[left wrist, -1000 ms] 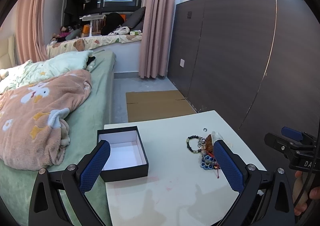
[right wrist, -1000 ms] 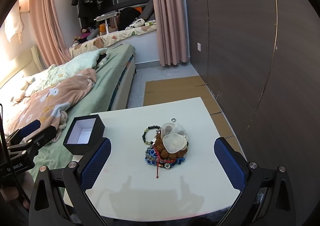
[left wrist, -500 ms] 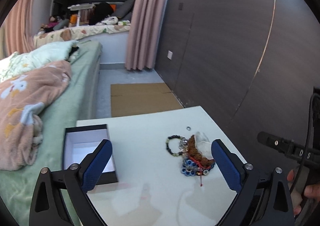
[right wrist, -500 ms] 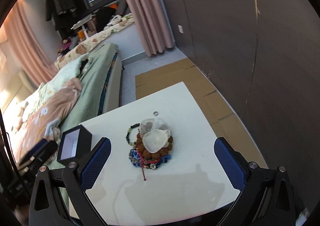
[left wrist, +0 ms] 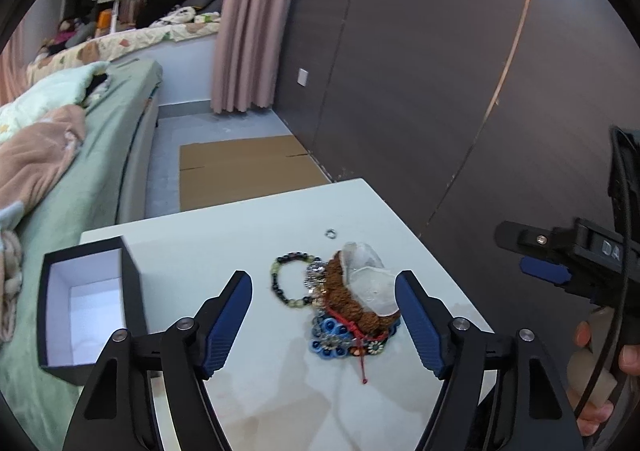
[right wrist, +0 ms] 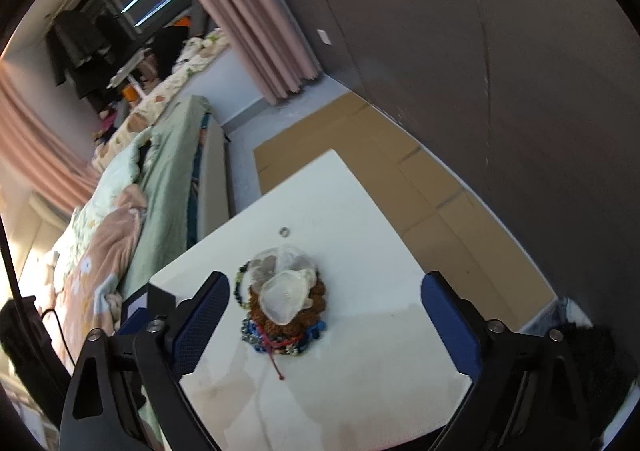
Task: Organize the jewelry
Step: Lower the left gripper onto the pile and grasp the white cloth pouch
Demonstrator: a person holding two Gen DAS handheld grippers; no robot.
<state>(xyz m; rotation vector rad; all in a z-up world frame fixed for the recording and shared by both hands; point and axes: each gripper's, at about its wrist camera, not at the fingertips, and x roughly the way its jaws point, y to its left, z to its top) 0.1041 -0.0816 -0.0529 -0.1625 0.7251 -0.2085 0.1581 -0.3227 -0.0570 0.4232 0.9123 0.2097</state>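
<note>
A heap of jewelry (left wrist: 344,315) lies on the white table (left wrist: 240,235): a dark bead bracelet (left wrist: 289,285), brown beads, blue beads, a red cord and clear pouches on top. A small ring (left wrist: 330,233) sits apart behind it. An open black box (left wrist: 84,307) with a white inside stands at the table's left. My left gripper (left wrist: 323,287) hovers before the heap, its jaws closing, the heap framed between them but untouched. My right gripper (right wrist: 326,285) also faces the heap (right wrist: 282,307), its jaws wide and closing, pressing on nothing.
A bed (left wrist: 60,155) with a pink blanket runs along the table's left side. A dark panelled wall (left wrist: 440,71) stands to the right, with flat cardboard (left wrist: 244,167) on the floor beyond the table. A hand (left wrist: 596,363) holds the right gripper's handle.
Both views have come closer to the heap and tipped downward. The right view has rolled, tilting the room. The left fingers stand closer together than before.
</note>
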